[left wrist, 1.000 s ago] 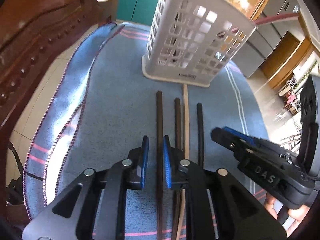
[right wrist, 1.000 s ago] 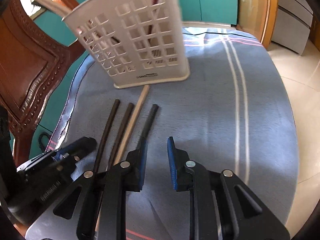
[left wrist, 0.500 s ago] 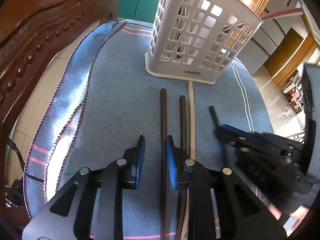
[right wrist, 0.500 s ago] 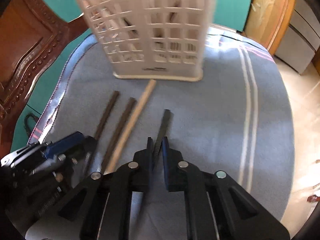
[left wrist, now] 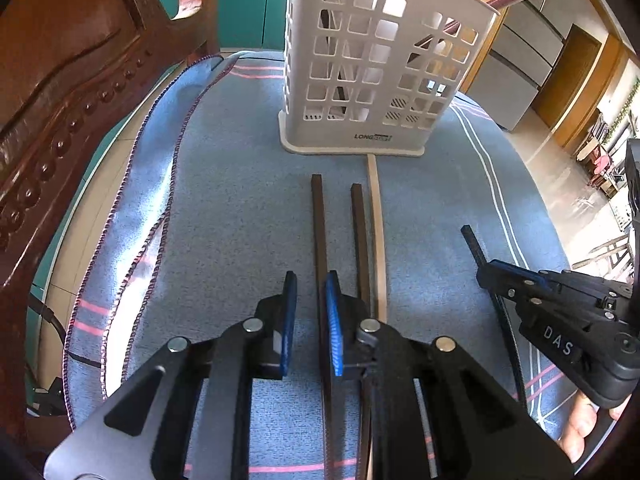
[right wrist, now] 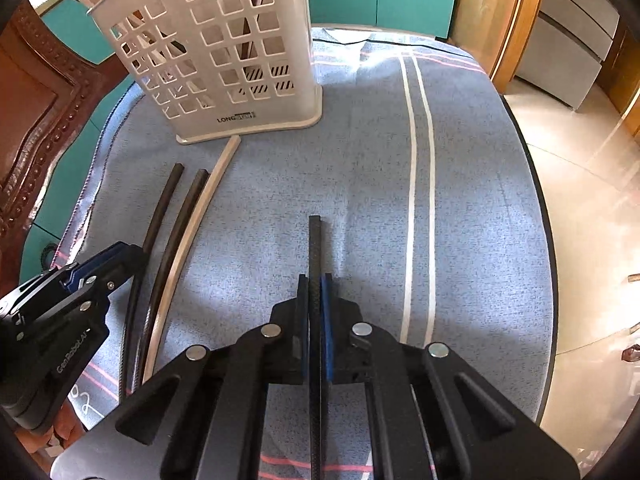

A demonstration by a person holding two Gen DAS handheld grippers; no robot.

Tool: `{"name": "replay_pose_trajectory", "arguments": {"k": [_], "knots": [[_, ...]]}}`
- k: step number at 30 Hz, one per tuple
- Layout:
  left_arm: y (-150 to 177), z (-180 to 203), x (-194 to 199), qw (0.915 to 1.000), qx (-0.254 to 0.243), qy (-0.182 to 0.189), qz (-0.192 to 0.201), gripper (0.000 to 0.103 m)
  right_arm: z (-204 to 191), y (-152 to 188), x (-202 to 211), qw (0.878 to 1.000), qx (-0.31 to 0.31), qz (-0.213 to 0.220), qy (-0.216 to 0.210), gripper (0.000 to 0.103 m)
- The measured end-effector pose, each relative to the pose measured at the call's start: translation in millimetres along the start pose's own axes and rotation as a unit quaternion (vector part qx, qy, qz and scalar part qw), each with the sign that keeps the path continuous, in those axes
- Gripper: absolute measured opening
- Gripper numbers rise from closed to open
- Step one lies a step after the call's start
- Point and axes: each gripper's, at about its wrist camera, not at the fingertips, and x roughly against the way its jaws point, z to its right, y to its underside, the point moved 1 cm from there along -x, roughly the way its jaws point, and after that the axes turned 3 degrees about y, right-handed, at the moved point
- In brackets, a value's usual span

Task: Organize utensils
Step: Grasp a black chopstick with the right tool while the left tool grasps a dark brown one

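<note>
The white plastic utensil basket (left wrist: 376, 64) is carrying a dark printed brand mark low on its front wall, just above its base; the first letters are reading "LONG", and the rest is too small to make out. Off to the basket's right in the left wrist view, the right gripper (left wrist: 486, 276) is showing raised white letters "DAS" on its black body. In the right wrist view, below and left of the basket, the left gripper (right wrist: 132, 256) is bearing pale lettering "GenRobot.AI" along its side.
</note>
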Motion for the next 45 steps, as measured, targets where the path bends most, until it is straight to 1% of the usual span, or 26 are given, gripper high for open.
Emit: {"name": "replay_pose_trajectory", "arguments": {"k": [3,8,15,17,21,25,30,35,38,41,45], "knots": [[0,1,0,1.0,-0.003,-0.003,-0.001,0.016,7,1,3,1.0,0.0,0.001,0.003,0.007],[0,7,-4,0.9999,-0.009,-0.012,-0.005,0.025,5,0,2,1.0,0.009,0.002,0.011,0.008],[-2,8,-9,0.9997,-0.013,-0.016,-0.009,0.03,-1,-1,1,0.999,0.021,0.0,0.029,0.008],[-3,10,-10,0.9995,-0.018,-0.023,-0.01,0.032,0,-1,1,0.999,0.018,-0.002,0.03,0.008],[-5,13,-13,0.999,-0.028,-0.031,-0.011,0.033,-2,-1,1,0.999,0.018,-0.007,0.042,0.008],[-7,9,-12,0.9994,-0.022,-0.022,-0.015,0.033,-9,-3,0,0.997,0.029,-0.011,0.066,0.008],[-8,7,-12,0.9994,-0.023,-0.019,-0.018,0.034,-11,-5,0,0.997,0.021,-0.02,0.077,0.008],[-12,8,-13,0.9993,-0.026,-0.018,-0.021,0.041,-17,-7,-1,0.995,0.025,-0.027,0.093,0.008],[-12,10,-14,0.9989,-0.034,-0.023,-0.023,0.041,-24,-8,-1,0.993,0.039,-0.028,0.108,0.008],[-12,12,-14,0.9989,-0.035,-0.016,-0.025,0.041,-32,-7,-1,0.991,0.049,-0.026,0.118,0.008],[-12,14,-15,0.9987,-0.041,-0.012,-0.028,0.039,-33,-6,0,0.992,0.041,-0.023,0.119,0.008]]}}
